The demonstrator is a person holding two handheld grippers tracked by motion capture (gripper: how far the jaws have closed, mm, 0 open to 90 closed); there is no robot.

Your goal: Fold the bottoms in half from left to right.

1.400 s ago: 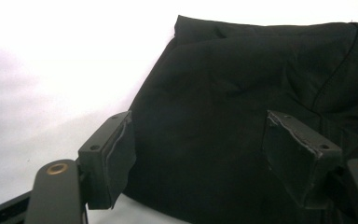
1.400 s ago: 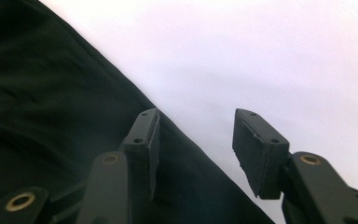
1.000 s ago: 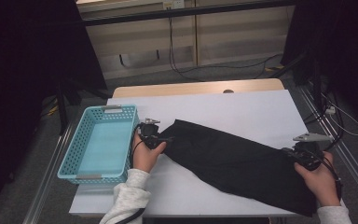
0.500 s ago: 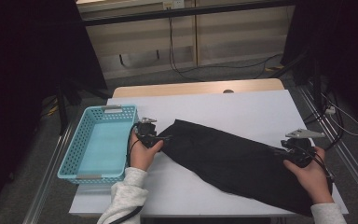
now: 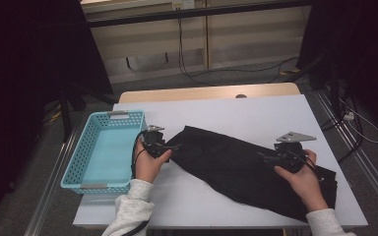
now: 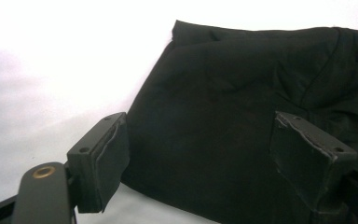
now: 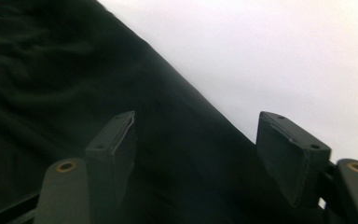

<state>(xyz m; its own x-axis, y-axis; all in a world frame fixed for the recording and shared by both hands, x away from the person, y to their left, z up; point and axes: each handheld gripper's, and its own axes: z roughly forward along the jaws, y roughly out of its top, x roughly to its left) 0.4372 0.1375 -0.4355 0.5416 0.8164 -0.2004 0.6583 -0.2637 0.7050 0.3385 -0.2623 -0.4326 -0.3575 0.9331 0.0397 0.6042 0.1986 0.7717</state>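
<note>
A black garment (image 5: 241, 164) lies spread in a long diagonal across the white table (image 5: 236, 115). My left gripper (image 5: 170, 146) sits at the garment's upper left end. Its jaws have just been opening and stand wide apart over the cloth (image 6: 214, 107) with the pads off it; left gripper (image 6: 200, 126). My right gripper (image 5: 267, 156) hovers over the garment's right half. Its jaws have also just been opening and stand apart above the dark cloth (image 7: 74, 84), near its straight edge against the white tabletop; right gripper (image 7: 198, 121). Neither gripper holds anything.
An empty turquoise mesh basket (image 5: 74, 169) stands at the table's left edge, close to my left hand. The garment's lower right corner reaches the table's front right edge. Cables trail on the floor beyond the right side.
My right hand has slid left along the garment, away from its right end, and its jaws have gone from shut to open. My left hand has stayed put.
</note>
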